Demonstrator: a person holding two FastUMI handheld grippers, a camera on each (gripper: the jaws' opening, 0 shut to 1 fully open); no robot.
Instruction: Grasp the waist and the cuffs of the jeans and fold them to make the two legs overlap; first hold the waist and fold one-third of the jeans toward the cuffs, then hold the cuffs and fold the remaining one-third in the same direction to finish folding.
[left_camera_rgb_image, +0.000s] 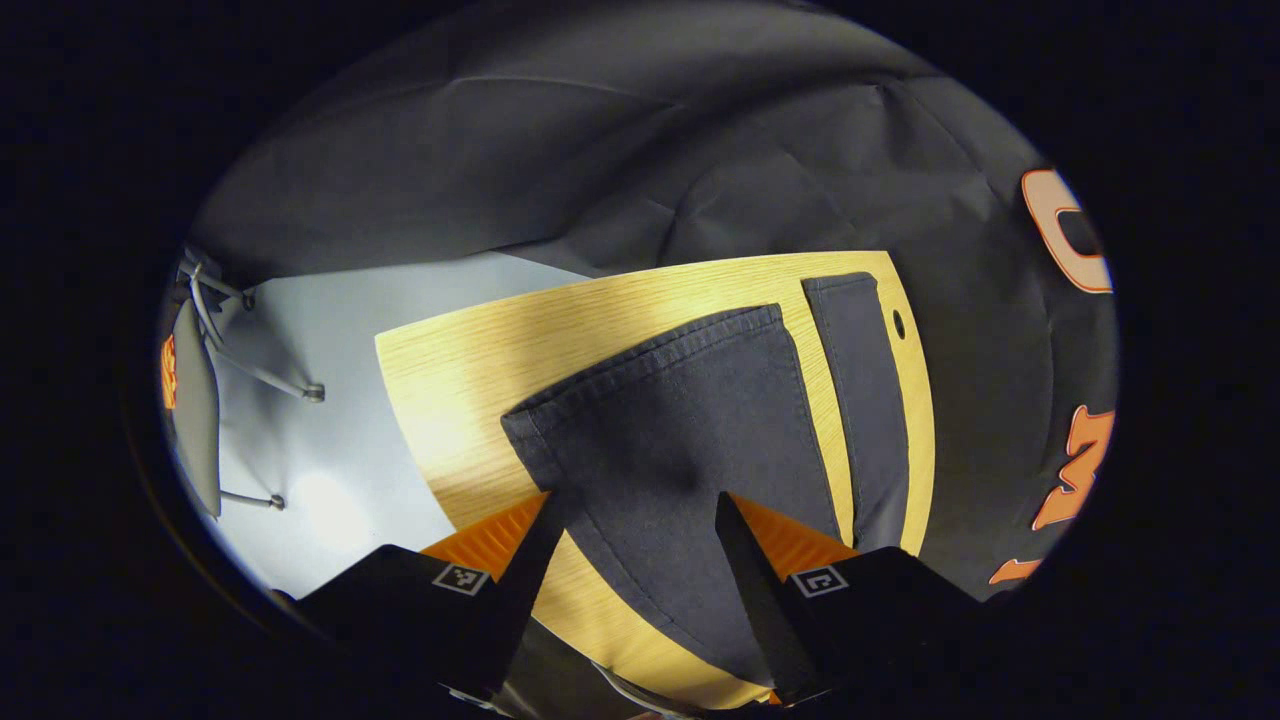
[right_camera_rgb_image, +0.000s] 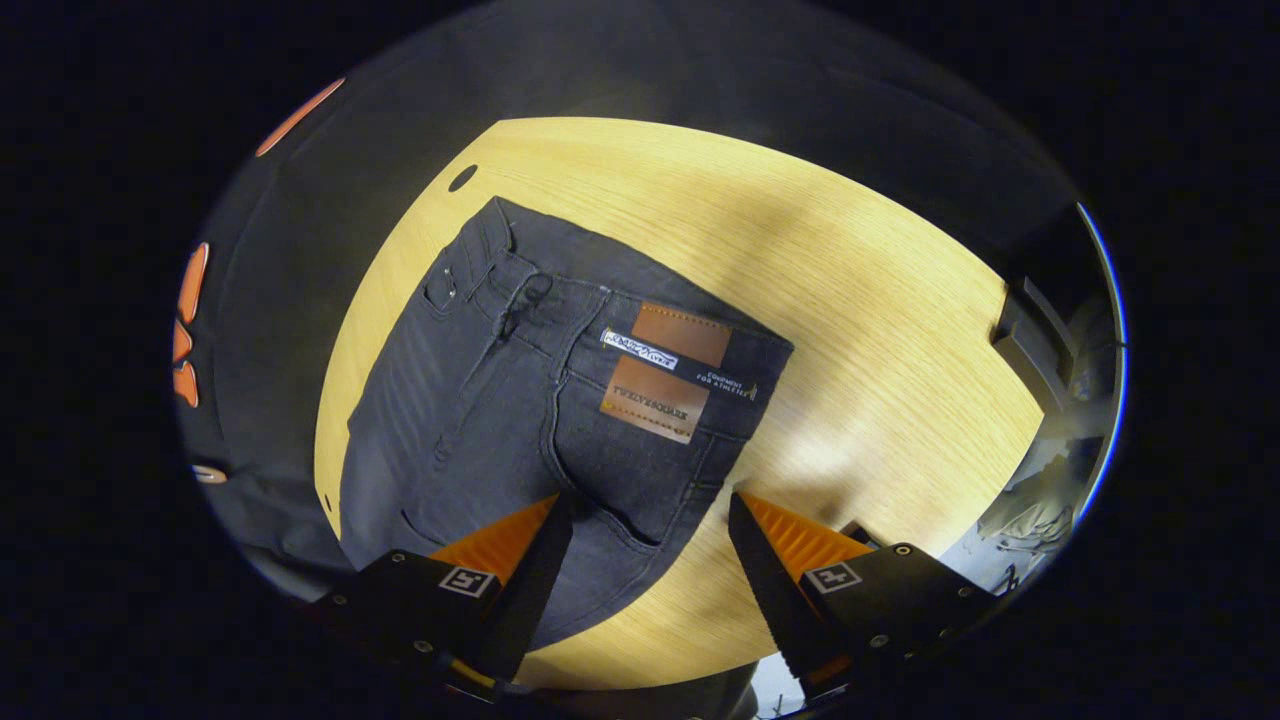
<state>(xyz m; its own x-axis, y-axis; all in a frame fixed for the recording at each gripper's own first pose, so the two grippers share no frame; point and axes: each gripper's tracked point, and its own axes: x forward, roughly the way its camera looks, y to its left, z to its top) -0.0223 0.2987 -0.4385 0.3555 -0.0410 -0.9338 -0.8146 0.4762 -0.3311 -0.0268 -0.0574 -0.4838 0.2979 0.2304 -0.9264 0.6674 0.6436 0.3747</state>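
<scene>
Dark grey jeans lie flat on a light wooden table (left_camera_rgb_image: 600, 330). In the left gripper view the near leg's cuff (left_camera_rgb_image: 660, 350) spreads wide ahead of me, and the other leg (left_camera_rgb_image: 860, 390) lies beside it to the right. My left gripper (left_camera_rgb_image: 638, 505) hovers open above the near leg, its fingers apart with cloth showing between them. In the right gripper view the waist (right_camera_rgb_image: 640, 330) with its brown leather patch (right_camera_rgb_image: 665, 372) faces away, folded partly over. My right gripper (right_camera_rgb_image: 650, 505) is open above the seat of the jeans (right_camera_rgb_image: 500, 420).
The table (right_camera_rgb_image: 850, 330) has bare wood to the right of the waist. Black cloth walls surround it. A small hole (left_camera_rgb_image: 898, 323) marks the tabletop near the far leg. Grey floor and metal legs of a stand (left_camera_rgb_image: 260, 375) lie left of the table.
</scene>
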